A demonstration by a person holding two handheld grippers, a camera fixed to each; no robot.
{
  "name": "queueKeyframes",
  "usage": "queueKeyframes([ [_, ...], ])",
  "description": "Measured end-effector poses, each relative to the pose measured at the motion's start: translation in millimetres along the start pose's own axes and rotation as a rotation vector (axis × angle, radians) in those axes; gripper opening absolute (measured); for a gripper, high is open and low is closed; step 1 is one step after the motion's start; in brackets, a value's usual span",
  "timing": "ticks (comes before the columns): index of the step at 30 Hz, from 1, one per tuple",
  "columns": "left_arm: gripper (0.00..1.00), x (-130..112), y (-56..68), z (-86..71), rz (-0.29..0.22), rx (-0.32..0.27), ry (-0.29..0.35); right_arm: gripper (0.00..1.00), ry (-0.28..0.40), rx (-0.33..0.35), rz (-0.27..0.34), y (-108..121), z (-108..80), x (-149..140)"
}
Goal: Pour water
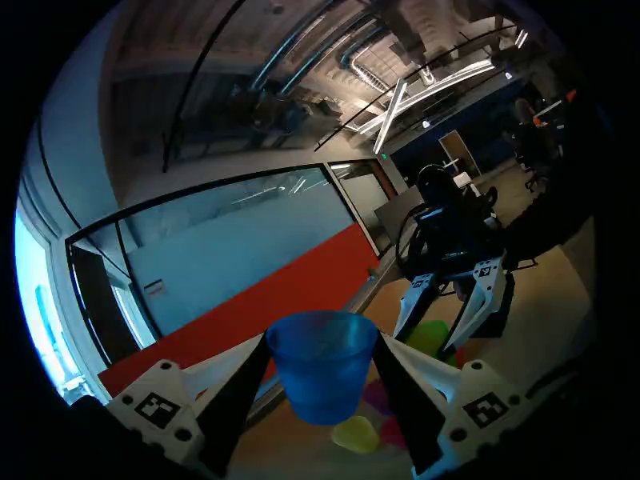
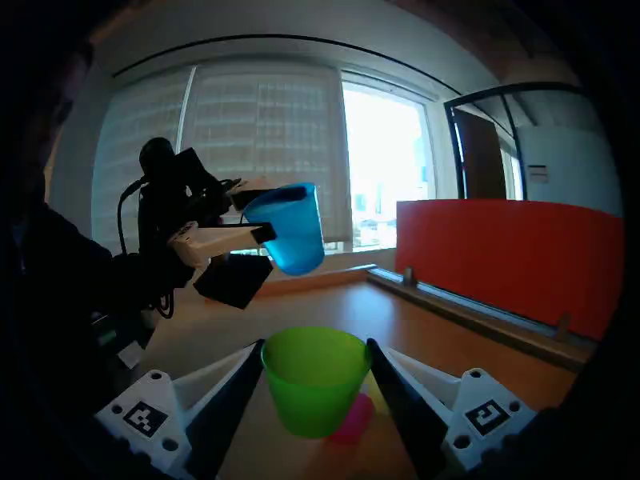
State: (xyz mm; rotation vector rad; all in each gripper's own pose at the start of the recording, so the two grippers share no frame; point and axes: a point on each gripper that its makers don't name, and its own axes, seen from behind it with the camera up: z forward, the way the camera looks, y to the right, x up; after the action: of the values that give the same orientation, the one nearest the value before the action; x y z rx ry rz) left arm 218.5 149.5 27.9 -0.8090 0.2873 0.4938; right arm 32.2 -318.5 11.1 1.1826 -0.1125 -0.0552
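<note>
Shows the left tool (image 1: pixel 322 342) clenched on a blue cup (image 1: pixel 322 376), both fingers pressing its sides. In the right gripper view, holds that cup raised well above the counter (image 2: pixel 448 320), mouth up, long axis leaning slightly from vertical. Shows the right tool (image 2: pixel 314 346) grasping a green cup (image 2: pixel 314 384), upright, mouth up, near the counter. Hides most of a pink object (image 2: pixel 358 418) behind the green cup; leaves both cups' contents indiscernible.

Blue cup (image 1: pixel 322 364) translucent plastic; green cup (image 2: pixel 314 378) smooth plastic; table (image 2: pixel 448 344) matt wood.
</note>
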Motion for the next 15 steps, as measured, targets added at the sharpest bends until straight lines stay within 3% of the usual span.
queueKeyframes([
  [8,0.87,6,0.6,0.6,0.108,0.001,0.013,0.95,0.004,0.030,0.008,-10,5.4,-3],
  [15,0.87,7,5.7,1.6,0.150,-0.015,0.012,0.95,0.000,0.053,0.009,-20,10.5,-3],
])
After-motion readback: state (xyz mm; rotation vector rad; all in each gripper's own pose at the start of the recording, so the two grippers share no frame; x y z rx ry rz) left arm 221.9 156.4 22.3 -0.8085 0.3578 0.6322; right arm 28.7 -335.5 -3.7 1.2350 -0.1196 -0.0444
